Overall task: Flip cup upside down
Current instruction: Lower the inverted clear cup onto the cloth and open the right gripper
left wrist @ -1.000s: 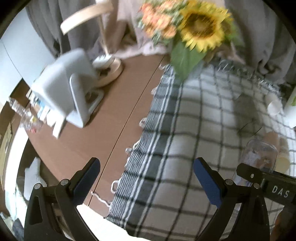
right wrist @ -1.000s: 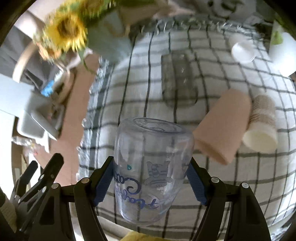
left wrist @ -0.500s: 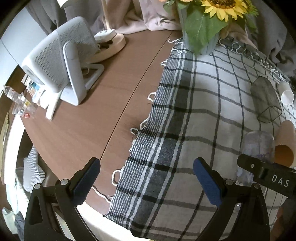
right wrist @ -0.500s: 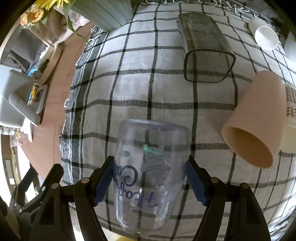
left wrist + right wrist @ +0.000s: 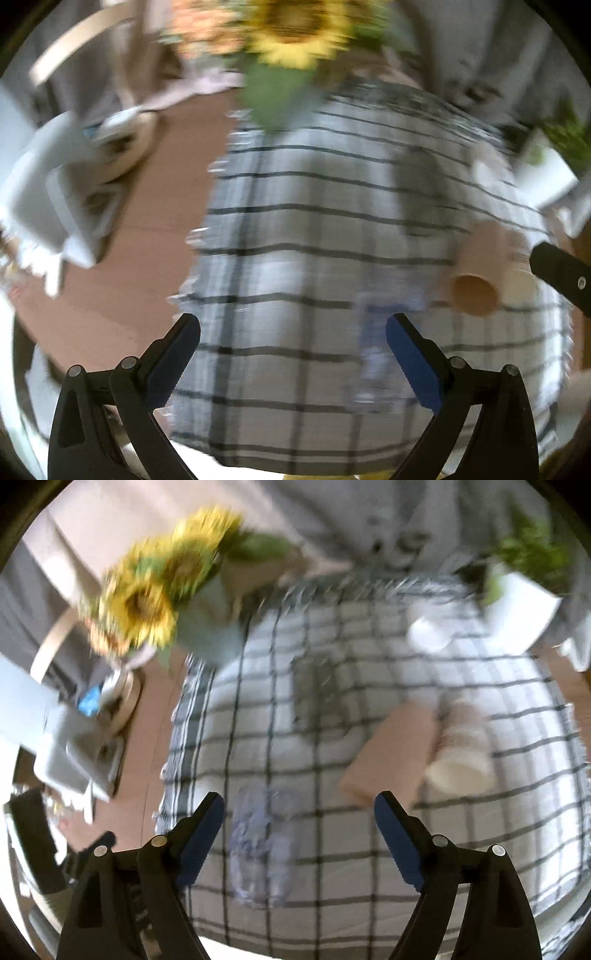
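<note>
Both frames are pretty smeared right now, so take the details loosely. My right hand-held gripper (image 5: pixel 299 814) is spread wide with nothing in it, and the clear cup (image 5: pixel 263 849) stands on the checked cloth (image 5: pixel 369 904) just ahead, nearer the left finger and touching neither pad as far as I can tell. It reads as dome-top-up, mouth on the cloth, so I'd call the flip basically done, though the blur won't let me swear to it.

The left hand-held gripper (image 5: pixel 293 332) is wide open and empty too. From there the cup (image 5: pixel 384 350) is a faint ghost just inside its right finger.

Handling-wise I'd guess thin plastic: light, tippy, slick on the sides, and it'll flex if squeezed hard. If it needs another go, I'd pinch across the middle of the wall, gently.

Farther out past the right gripper: a pink cup (image 5: pixel 391 753) lying on its side, a paper cup (image 5: pixel 461 753) beside it, then the sunflowers (image 5: pixel 147 605) at the far end of the bench.
</note>
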Demonstrator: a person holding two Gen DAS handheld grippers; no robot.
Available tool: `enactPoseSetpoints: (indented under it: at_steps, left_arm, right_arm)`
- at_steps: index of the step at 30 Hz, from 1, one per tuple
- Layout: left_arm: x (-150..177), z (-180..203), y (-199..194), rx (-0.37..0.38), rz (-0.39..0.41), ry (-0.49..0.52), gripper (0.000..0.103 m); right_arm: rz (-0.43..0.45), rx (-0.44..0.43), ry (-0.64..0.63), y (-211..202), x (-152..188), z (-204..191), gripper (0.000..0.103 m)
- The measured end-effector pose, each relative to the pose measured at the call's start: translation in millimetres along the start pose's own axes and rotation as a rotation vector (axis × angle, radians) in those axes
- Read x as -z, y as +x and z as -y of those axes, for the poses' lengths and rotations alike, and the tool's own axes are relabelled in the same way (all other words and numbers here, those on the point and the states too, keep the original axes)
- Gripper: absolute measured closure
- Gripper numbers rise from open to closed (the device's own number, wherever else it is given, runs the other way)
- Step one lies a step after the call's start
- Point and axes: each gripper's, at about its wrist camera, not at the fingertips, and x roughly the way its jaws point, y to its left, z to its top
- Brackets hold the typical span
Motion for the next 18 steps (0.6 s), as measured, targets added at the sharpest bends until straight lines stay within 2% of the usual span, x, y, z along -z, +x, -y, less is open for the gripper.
enactPoseSetpoints:
  at_steps: [2,6,11,15,18]
  left_arm:
    - [-7.1,21.3,7.4,0.044,-0.024,0.068,0.0]
    - [-18.3,51.3,29.2,0.047,-0.075,0.15,0.003]
    - [-29.4,63.3,58.5,0.088,-0.167,0.149,0.005]
    - [-31.2,69.4,75.5,0.077,-0.209,0.15,0.006]
    - [-31.5,70.2,87.3,0.086,-0.251,0.134,0.014]
  right_arm:
    - [0.043,0.02,0.043,-11.9,-3.5,14.3,0.02]
    - [0.068,0.074,0.11,-12.0,-7.8,33.1,0.02]
    - [0.02,0.096,0.181,-2.7,-1.0,59.2,0.02]
    - [0.009,0.087,0.196,-0.6,3.1,67.8,0.02]
    - [0.02,0.092,0.192,-2.0,3.6,67.9,0.02]
